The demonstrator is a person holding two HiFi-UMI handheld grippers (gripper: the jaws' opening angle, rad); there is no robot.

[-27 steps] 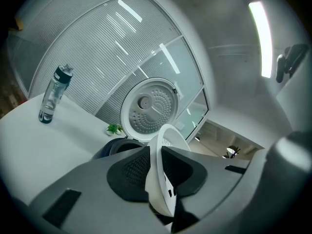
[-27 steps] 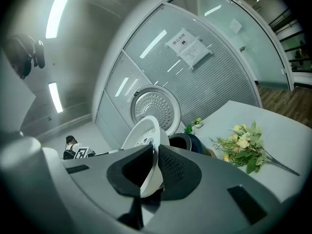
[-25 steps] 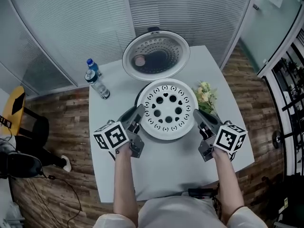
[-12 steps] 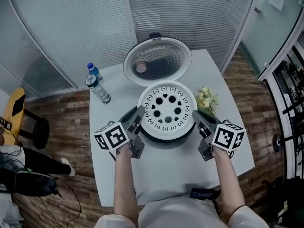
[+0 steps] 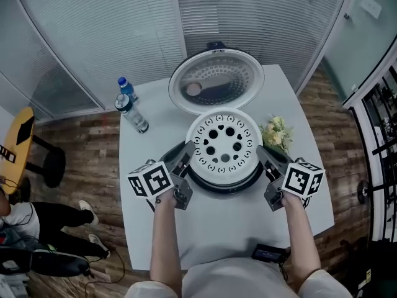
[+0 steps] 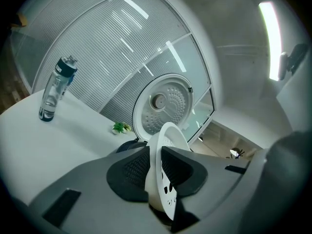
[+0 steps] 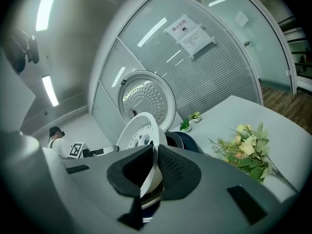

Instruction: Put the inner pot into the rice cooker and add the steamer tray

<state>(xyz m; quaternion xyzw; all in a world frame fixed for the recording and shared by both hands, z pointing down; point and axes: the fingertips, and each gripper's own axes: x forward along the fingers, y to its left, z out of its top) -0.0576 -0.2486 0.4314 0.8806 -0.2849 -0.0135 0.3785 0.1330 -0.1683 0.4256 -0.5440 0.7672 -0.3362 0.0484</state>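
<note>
Left gripper (image 5: 185, 151): clamped on the left rim of the steamer tray (image 5: 223, 140).
Right gripper (image 5: 261, 152): clamped on the right rim.
Steamer tray: was held over the rice cooker (image 5: 218, 185).
Clearance: bare table (image 5: 217, 228) lay nearer than the cooker; flowers (image 5: 277, 134) stood just right of it.
Lid (image 5: 216, 81): stood open behind the cooker.

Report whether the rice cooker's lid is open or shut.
Open: the lid is swung back behind the cooker body, its perforated inner plate facing up, and the steamer tray is over the opening.
</note>
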